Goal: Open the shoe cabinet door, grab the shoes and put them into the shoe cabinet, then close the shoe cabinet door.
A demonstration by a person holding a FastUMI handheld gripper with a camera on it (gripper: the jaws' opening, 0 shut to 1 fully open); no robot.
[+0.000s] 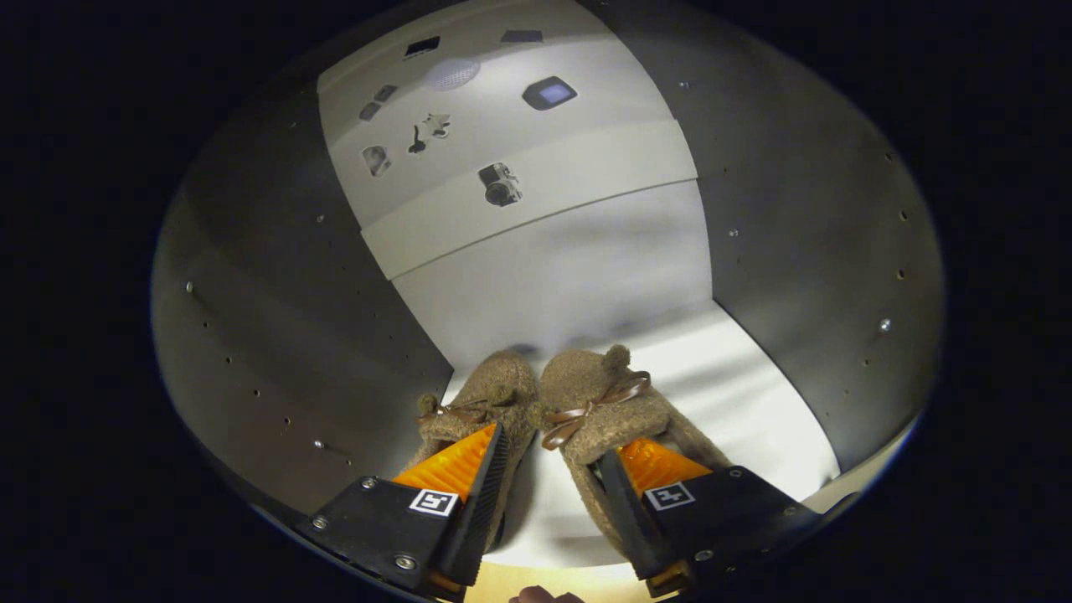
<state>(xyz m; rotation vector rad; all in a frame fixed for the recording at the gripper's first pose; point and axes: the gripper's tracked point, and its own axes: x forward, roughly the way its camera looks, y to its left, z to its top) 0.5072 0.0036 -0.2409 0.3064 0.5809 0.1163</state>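
Fuzzy cloth shoes (536, 402), seemingly satin bows (586, 410)

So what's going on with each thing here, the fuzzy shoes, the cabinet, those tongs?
Left shoe: resting on the cabinet's white shelf, toe toward the back wall, bow on top.
Right shoe: beside the left one, toes close together, also on the shelf.
Cabinet: open, the tongs reaching inside it.
Tongs: open, one finger inside each shoe's opening, with the shoes' inner sides between the fingers.
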